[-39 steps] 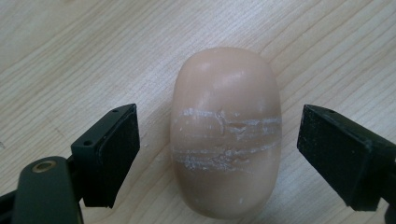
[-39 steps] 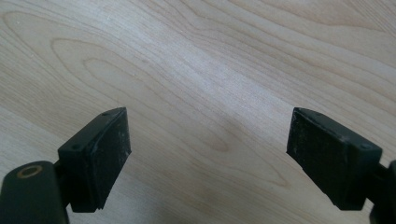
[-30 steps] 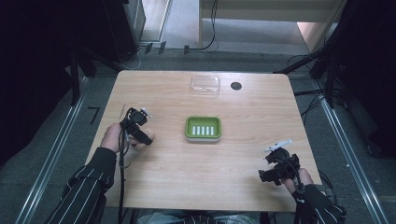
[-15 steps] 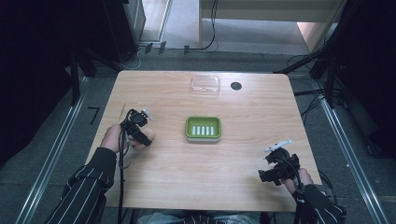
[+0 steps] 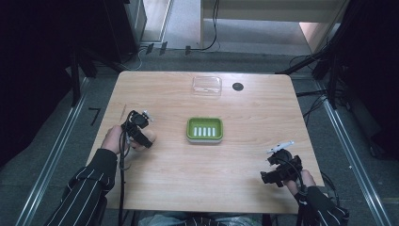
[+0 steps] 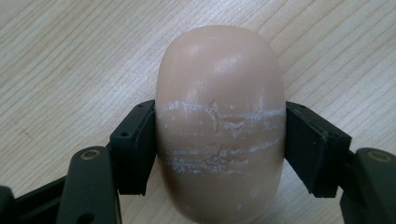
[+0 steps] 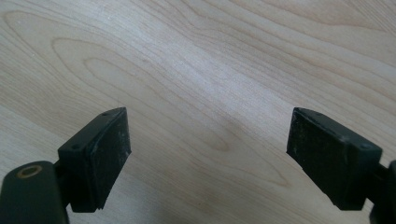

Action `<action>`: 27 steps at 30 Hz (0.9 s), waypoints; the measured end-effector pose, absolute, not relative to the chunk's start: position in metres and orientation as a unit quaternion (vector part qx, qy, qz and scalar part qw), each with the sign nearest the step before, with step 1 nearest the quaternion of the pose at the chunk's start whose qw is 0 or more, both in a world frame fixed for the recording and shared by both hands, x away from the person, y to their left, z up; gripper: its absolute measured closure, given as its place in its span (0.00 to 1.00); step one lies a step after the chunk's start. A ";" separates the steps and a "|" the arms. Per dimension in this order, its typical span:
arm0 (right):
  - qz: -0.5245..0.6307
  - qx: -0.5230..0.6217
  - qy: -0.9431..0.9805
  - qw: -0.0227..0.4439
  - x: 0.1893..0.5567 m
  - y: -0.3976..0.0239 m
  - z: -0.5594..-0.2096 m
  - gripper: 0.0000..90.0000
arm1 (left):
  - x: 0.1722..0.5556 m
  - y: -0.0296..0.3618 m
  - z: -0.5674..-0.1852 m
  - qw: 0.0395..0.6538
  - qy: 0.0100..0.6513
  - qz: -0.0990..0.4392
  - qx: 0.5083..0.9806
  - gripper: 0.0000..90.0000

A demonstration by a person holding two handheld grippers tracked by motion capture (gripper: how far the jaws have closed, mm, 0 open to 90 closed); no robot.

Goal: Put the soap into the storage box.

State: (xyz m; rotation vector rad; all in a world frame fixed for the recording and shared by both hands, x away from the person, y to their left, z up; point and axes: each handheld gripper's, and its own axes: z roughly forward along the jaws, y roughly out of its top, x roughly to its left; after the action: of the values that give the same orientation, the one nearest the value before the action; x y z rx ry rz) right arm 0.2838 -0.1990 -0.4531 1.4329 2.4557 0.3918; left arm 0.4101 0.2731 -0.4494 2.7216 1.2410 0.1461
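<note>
A pale pink oval bar of soap [image 6: 219,126], scratched with white lines across its middle, sits between both black jaws of my left gripper [image 6: 219,140], which is shut on it just above the wood. From above, that left gripper [image 5: 143,136] is at the table's left side with the soap [image 5: 149,136] at its tip. A green soap dish [image 5: 204,129] with a white ribbed insert stands at the table's centre, to the right of the soap. My right gripper [image 7: 208,149] stands open over bare wood near the front right corner [image 5: 277,174].
A clear plastic lid or box [image 5: 206,85] lies at the back centre of the wooden table [image 5: 211,179], with a small black round cap [image 5: 238,86] beside it. Cables trail from both grippers. Dark frames and floor rails surround the table.
</note>
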 end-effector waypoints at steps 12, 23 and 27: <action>0.136 0.494 0.848 0.136 0.284 -0.199 -0.453 0.16 | 0.409 0.273 -0.451 0.072 0.412 0.051 0.907 0.36; 0.135 0.496 0.847 0.135 0.284 -0.199 -0.453 0.16 | 0.408 0.272 -0.450 0.072 0.409 0.057 0.908 0.37; 0.136 0.496 0.847 0.134 0.284 -0.200 -0.453 0.16 | 0.407 0.272 -0.450 0.076 0.413 0.057 0.906 0.37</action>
State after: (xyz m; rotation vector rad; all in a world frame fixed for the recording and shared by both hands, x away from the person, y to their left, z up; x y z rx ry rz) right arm 0.2838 -0.1996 -0.4530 1.4381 2.4555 0.3950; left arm 0.4071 0.2725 -0.4497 2.7155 1.2395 0.1711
